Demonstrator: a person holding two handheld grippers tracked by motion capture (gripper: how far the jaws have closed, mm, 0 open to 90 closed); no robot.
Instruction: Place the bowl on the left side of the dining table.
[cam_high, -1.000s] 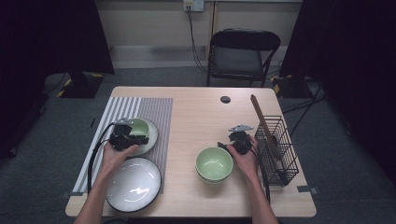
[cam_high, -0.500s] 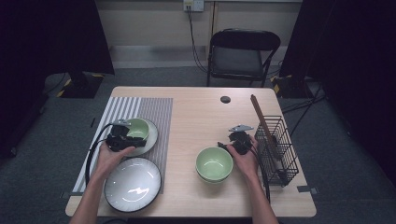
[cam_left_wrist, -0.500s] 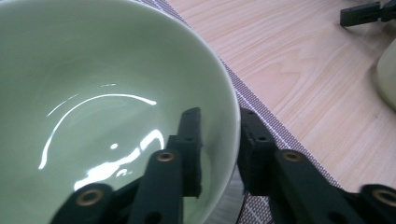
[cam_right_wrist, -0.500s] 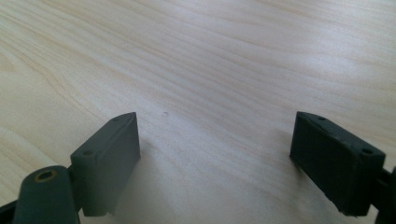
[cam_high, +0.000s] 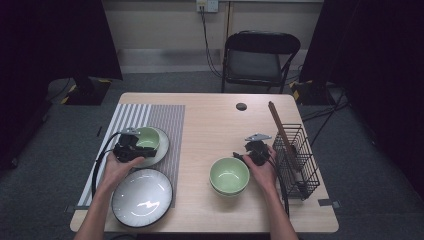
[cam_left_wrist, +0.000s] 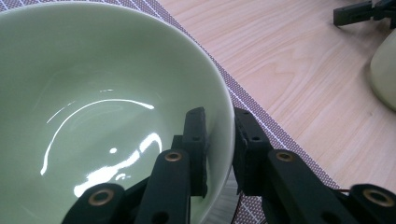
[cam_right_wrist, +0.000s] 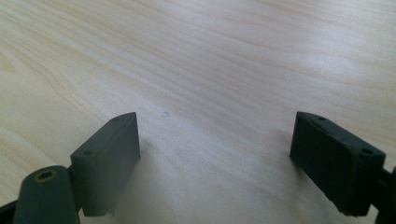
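A small pale green bowl (cam_high: 148, 137) sits over a pale plate (cam_high: 161, 150) on the striped mat (cam_high: 150, 117). My left gripper (cam_high: 136, 146) is shut on the bowl's near rim. In the left gripper view one jaw is inside the bowl (cam_left_wrist: 93, 102) and the other outside, with the gripper (cam_left_wrist: 219, 119) clamped on the wall. Whether the bowl rests on the plate I cannot tell. My right gripper (cam_high: 252, 152) hovers open over bare wood, just right of a larger green bowl (cam_high: 229, 175). The right gripper (cam_right_wrist: 215, 128) has nothing between its wide-apart jaws.
A dark-rimmed plate with a glossy white centre (cam_high: 142, 196) lies at the front left. A black wire rack (cam_high: 296, 156) stands at the right edge, with a wooden stick (cam_high: 278, 125) leaning on it. A small black disc (cam_high: 241, 106) lies farther back. A folding chair (cam_high: 260, 60) stands behind the table.
The left hand has shifted very slightly at the bowl's rim. The bowls, plates and right gripper stay where they were.
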